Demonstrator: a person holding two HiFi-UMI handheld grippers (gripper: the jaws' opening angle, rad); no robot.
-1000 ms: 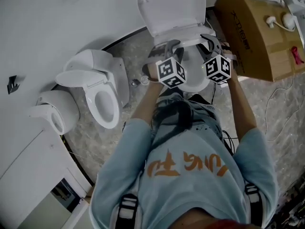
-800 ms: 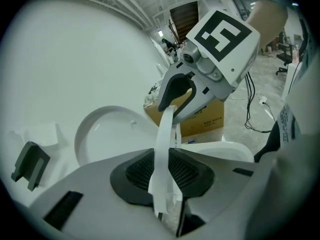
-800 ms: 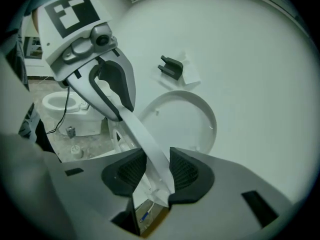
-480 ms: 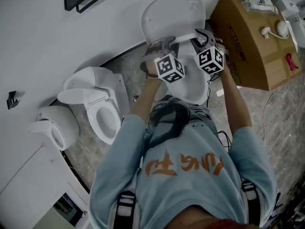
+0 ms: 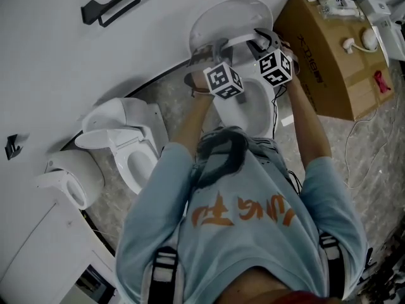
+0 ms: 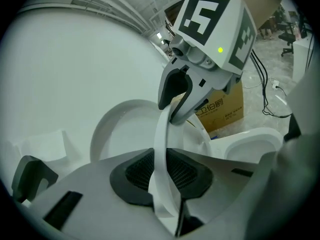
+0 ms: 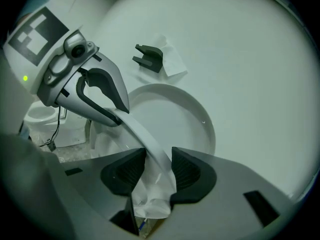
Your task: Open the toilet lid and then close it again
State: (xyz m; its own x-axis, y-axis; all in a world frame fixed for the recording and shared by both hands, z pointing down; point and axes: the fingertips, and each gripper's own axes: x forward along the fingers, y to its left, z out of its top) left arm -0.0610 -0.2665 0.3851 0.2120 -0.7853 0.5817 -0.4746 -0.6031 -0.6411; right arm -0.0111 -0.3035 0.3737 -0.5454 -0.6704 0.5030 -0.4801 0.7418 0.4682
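Wall: a white curved wall [image 5: 76,62] fills the upper left of your head view, with a black bracket [image 5: 107,8] fixed on it.
Floor: a grey marbled floor [image 5: 373,170] runs along the foot of that wall and under you.
Box: a cardboard box [image 5: 323,62] stands just to the right of the toilet, with small white items lying on top.
Neighbour: a second toilet [image 5: 136,151] stands against the wall to your left, well apart from the one you are working on.
Toilet: the toilet [image 5: 250,103] is straight ahead of you, its bowl uncovered.
Lid: the toilet lid [image 5: 234,14] stands raised against the wall, behind both grippers.
Seat: the seat ring [image 5: 237,41] is tilted up off the bowl in front of the lid, spanning from one gripper to the other.
Arms: your left forearm [image 5: 190,122] and right forearm [image 5: 310,132] both reach forward over the bowl, with the marker cubes side by side and facing up.
Left claw: your left gripper [image 6: 161,171] has just been closing and pinches the seat ring's thin white edge between its pads.
Right claw: your right gripper [image 7: 159,169] has just been opening a little, yet the seat ring runs between its pads and both press on it.
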